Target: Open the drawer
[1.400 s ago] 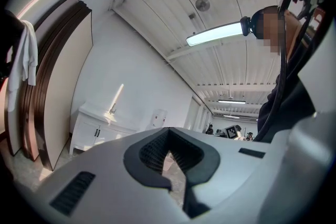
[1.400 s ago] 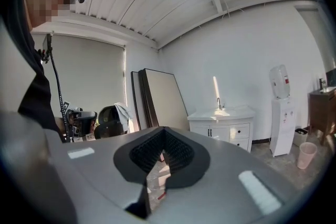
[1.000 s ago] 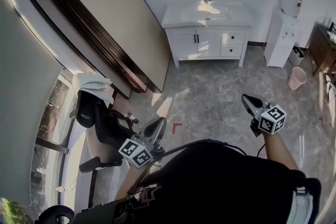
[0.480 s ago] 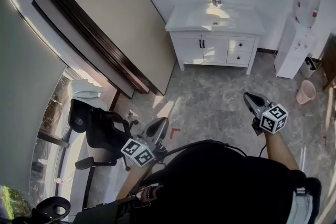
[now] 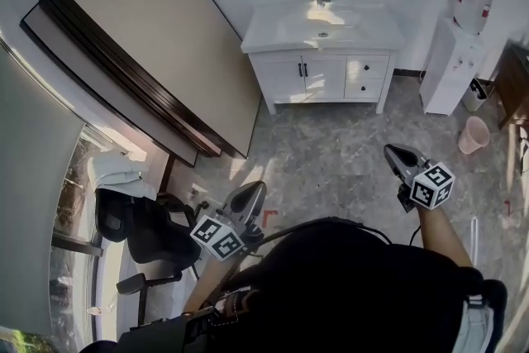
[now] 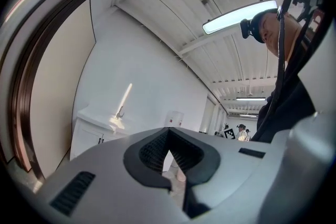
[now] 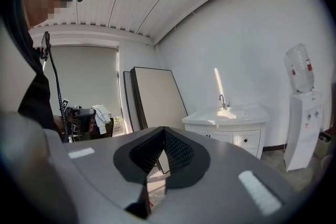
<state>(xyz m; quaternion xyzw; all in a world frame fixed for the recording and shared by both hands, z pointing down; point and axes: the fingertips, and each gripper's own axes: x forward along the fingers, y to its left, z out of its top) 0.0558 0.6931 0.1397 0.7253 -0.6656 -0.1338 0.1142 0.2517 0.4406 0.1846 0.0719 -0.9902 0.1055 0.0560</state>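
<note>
Nothing done yet. Saw drawer [image 5: 367, 67] shut in white vanity [image 5: 281, 78], well ahead of both jaws, untouched. Left gripper [image 5: 248, 199], right gripper [image 5: 398, 160]: jaws pressed together, empty. Remained: approach, grip knob, pull.

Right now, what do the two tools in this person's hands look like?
Both the left gripper and right gripper are smooth grey shells tapering to a beak, lined with black ribbed pads. Each carries a white cube with black square markers. A black cable crosses the person's black top.
</note>
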